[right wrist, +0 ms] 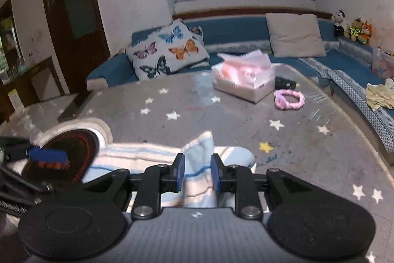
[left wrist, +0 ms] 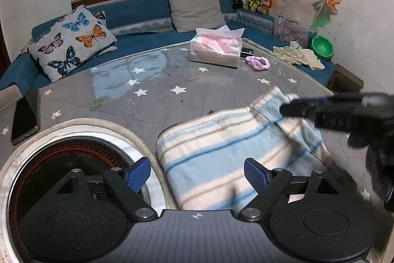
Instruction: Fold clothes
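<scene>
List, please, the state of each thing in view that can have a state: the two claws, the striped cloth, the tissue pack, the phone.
Left claw: open, nothing between its pads.
Right claw: partly open, fabric between the pads, not pressed.
Striped cloth: folded over, lying on the table.
Tissue pack: opened, a tissue sticking out.
Phone: screen dark, flat at the table edge.

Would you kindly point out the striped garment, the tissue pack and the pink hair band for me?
striped garment (left wrist: 216,154): left wrist view, middle of the folded blue-and-white cloth.
tissue pack (left wrist: 215,49): left wrist view, front face of the pack.
pink hair band (right wrist: 289,99): right wrist view, left part of the ring.
</scene>
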A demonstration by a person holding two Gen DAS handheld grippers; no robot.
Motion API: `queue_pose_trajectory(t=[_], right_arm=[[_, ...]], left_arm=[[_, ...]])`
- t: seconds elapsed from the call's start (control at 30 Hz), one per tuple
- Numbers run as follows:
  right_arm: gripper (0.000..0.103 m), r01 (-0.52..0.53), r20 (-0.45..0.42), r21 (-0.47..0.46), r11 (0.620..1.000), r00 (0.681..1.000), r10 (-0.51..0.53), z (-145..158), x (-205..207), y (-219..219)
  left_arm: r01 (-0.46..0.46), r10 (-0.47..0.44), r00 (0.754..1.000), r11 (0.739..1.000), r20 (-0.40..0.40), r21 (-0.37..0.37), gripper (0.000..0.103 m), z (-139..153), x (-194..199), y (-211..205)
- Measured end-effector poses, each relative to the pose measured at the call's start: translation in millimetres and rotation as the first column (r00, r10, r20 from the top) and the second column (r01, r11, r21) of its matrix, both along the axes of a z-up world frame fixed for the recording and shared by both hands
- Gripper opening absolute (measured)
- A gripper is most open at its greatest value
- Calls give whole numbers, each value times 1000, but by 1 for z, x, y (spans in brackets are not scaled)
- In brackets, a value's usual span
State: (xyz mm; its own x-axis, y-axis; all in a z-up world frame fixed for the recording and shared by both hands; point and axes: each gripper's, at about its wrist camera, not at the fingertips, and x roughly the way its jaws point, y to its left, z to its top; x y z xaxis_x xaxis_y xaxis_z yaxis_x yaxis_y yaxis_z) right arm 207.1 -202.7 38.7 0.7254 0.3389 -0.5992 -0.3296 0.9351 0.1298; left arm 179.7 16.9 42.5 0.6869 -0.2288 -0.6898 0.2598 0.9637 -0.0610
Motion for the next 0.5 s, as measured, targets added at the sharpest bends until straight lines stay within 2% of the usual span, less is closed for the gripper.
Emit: queue_pose_trajectory(t=[0.1, 0.23, 0.33, 0.5], right_arm=[[22, 7, -38, -18, 1000, 999, -7, -15, 12, -1], [22, 16, -59, 8, 1000, 998, -16, -32, 21, -8], [22, 6, -69, 9, 1000, 998, -5, -29, 19, -11], [25, -12, -61, 59, 998, 998, 16, -12, 14, -16]], left_arm=[[-2, 2, 1000, 1000, -12, 8, 81, -8, 13, -3], [-24, 25, 998, 999, -53, 31, 78, -23, 27, -2], [-38, 40, 997, 999, -72, 20, 78, -25, 31, 2], [-31, 31, 999, 1000, -29, 1, 78, -12, 38, -5]])
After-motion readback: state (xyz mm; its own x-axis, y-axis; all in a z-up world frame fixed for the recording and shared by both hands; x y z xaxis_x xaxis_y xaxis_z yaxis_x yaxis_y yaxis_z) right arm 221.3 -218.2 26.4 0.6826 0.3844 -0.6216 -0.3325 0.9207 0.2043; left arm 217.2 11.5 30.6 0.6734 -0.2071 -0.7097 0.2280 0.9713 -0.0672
